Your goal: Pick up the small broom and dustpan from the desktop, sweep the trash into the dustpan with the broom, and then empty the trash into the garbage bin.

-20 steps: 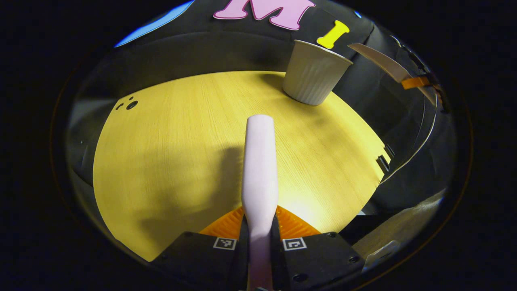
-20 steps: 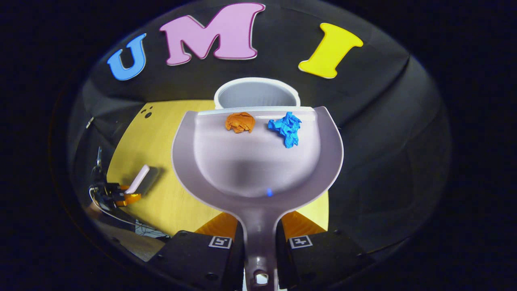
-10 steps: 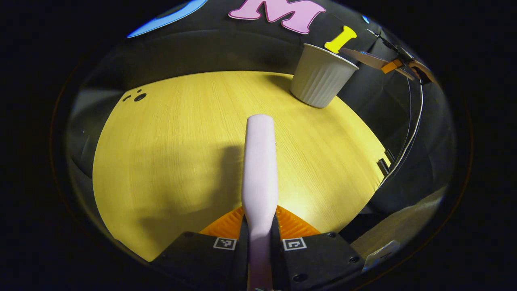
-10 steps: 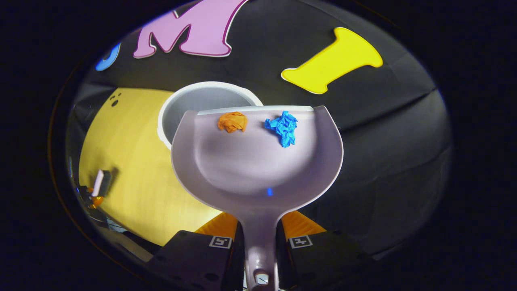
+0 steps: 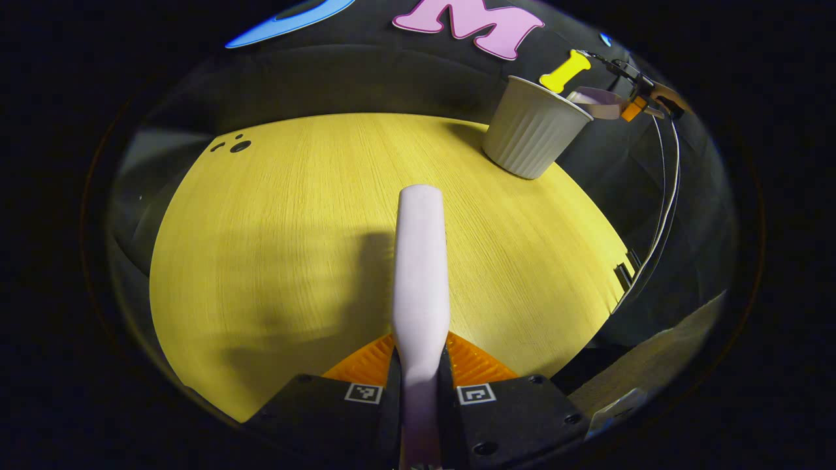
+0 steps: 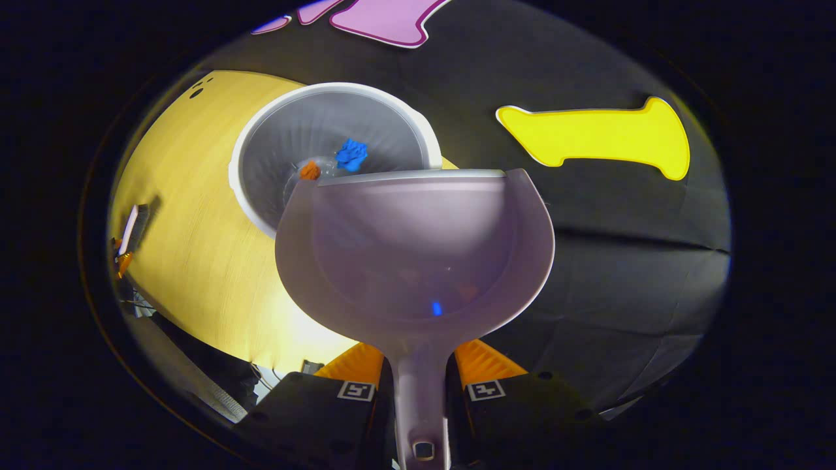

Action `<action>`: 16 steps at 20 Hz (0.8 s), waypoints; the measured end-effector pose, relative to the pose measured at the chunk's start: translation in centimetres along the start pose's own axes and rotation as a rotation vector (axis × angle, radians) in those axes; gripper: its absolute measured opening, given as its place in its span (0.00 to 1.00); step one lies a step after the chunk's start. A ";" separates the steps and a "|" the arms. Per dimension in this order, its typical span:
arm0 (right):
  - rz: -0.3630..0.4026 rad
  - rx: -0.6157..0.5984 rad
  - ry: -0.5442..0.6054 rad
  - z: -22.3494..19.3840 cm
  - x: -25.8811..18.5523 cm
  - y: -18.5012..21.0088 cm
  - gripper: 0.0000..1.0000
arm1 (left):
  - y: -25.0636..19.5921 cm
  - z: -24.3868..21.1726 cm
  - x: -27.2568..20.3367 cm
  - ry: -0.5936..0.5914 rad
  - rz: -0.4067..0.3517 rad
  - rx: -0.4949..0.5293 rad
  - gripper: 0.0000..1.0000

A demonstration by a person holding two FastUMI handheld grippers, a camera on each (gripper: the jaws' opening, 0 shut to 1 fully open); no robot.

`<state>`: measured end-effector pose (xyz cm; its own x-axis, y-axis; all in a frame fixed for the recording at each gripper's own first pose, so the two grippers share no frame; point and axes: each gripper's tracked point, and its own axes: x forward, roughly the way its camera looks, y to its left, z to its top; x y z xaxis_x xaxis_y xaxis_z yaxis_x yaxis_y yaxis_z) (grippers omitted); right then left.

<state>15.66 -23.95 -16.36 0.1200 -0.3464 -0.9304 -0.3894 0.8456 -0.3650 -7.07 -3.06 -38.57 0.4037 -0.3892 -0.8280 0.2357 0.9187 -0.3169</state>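
In the left gripper view my left gripper (image 5: 420,365) is shut on the pale pink broom (image 5: 420,267), which points forward above the yellow table (image 5: 281,222). The white ribbed garbage bin (image 5: 534,128) stands at the table's far right. Beside the bin's rim are the dustpan (image 5: 595,98) and the right gripper (image 5: 643,98). In the right gripper view my right gripper (image 6: 420,385) is shut on the handle of the pale dustpan (image 6: 418,248), tipped over the bin (image 6: 287,140). The pan's bowl is bare. A blue paper ball (image 6: 351,155) and an orange one (image 6: 309,171) lie inside the bin.
Small dark holes (image 5: 235,145) mark the table's far left corner. A cable (image 5: 659,215) hangs from the right gripper past the table's right edge. In the right gripper view the broom (image 6: 130,228) and left gripper (image 6: 121,260) sit at the table's near left edge.
The dustpan tipped down over the bin, and the orange and blue paper balls slid off it into the bin. The left gripper and broom stayed almost still.
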 end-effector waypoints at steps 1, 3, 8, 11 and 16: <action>-0.004 0.001 -0.002 0.0 0.1 0.0 0.36 | 0.1 0.0 -0.1 0.000 0.002 -0.003 0.29; -0.007 0.009 -0.013 -0.1 0.3 0.1 0.36 | 0.2 0.0 -0.1 0.002 0.007 -0.004 0.27; 0.009 0.046 -0.095 -0.1 0.3 0.4 0.37 | 0.5 0.4 -0.4 0.002 0.025 0.012 0.27; 0.055 0.093 -0.169 -0.8 -0.5 2.1 0.37 | 0.5 0.7 -0.6 -0.001 0.036 0.031 0.27; 0.136 0.154 -0.291 -3.0 -2.2 6.1 0.34 | -0.2 0.8 -0.9 -0.010 0.044 0.023 0.29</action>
<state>10.29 -19.21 -16.40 0.3403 -0.1148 -0.9333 -0.2804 0.9350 -0.2173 -6.78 -2.98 -37.38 0.4224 -0.3496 -0.8363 0.2383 0.9330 -0.2697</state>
